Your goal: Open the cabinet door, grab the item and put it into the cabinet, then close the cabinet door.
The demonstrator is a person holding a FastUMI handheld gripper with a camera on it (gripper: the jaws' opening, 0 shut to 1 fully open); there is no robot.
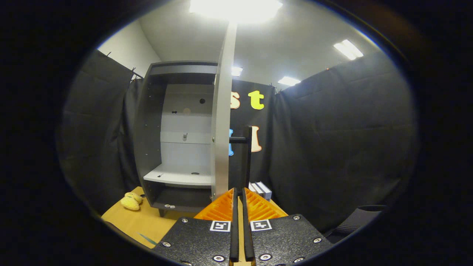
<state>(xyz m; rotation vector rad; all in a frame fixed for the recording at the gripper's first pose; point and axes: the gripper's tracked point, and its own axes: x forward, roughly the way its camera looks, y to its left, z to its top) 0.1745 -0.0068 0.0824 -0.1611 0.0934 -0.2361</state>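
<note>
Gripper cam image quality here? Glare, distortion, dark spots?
Gripper view: ceiling light blows out above the open cabinet door; fisheye bows the cabinet; lower compartment shadowed; yellow plush toy small but legible; gripper sharp, fingers nearly closed, empty.

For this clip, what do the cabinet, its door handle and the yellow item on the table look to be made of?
Cabinet: likely laminated board, matte grey, with rows of drilled shelf-pin holes. Door handle: a dark bar, perhaps metal or plastic; the finish is unclear. Yellow item: soft plush, going by its lumpy, fuzzy shape. The gripper sits nearly closed just below the handle, gripping nothing.
</note>
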